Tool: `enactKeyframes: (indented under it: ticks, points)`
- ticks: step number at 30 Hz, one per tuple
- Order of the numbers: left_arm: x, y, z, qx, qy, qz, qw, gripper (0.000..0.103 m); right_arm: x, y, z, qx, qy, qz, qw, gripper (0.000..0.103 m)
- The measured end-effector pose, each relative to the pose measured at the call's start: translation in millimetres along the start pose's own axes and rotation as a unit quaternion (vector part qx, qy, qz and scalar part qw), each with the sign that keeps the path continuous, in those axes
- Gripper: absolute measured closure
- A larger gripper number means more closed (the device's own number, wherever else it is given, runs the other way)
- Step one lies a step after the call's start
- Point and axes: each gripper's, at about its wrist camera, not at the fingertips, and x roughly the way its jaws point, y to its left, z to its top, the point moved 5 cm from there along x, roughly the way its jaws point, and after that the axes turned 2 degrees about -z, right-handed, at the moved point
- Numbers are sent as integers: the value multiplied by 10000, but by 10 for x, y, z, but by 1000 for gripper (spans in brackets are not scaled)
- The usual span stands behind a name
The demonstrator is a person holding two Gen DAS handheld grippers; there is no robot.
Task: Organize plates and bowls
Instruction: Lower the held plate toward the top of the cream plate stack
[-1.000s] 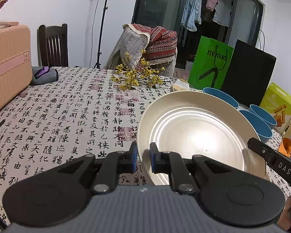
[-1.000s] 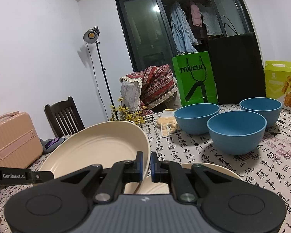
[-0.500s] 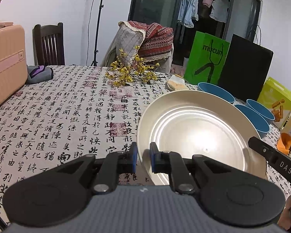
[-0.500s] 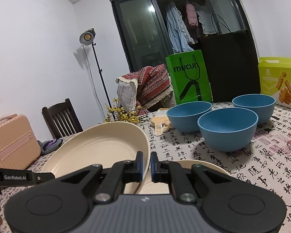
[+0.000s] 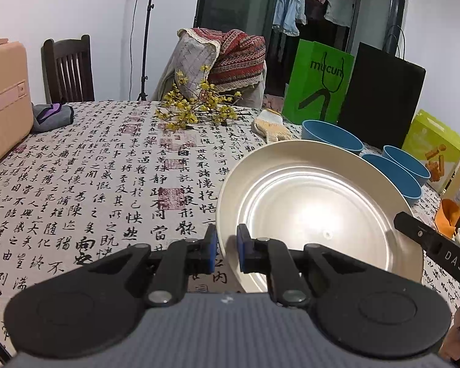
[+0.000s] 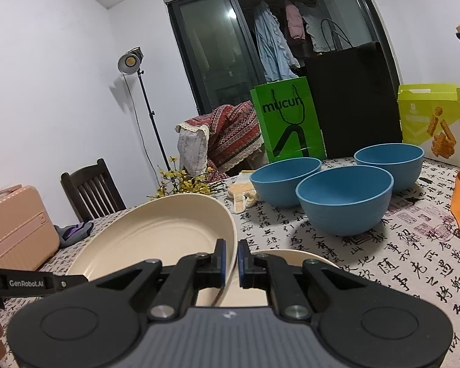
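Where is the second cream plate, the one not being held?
In the right wrist view, the second cream plate lies flat on the tablecloth, below the held plate, nearer than the blue bowls.
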Motion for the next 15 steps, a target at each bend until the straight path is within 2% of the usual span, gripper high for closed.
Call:
enactKeyframes:
  ticks: [15]
  points:
    - [85, -219, -71, 168, 93, -47, 9998, 90, -27, -249, -39, 146, 21, -117, 9998, 95]
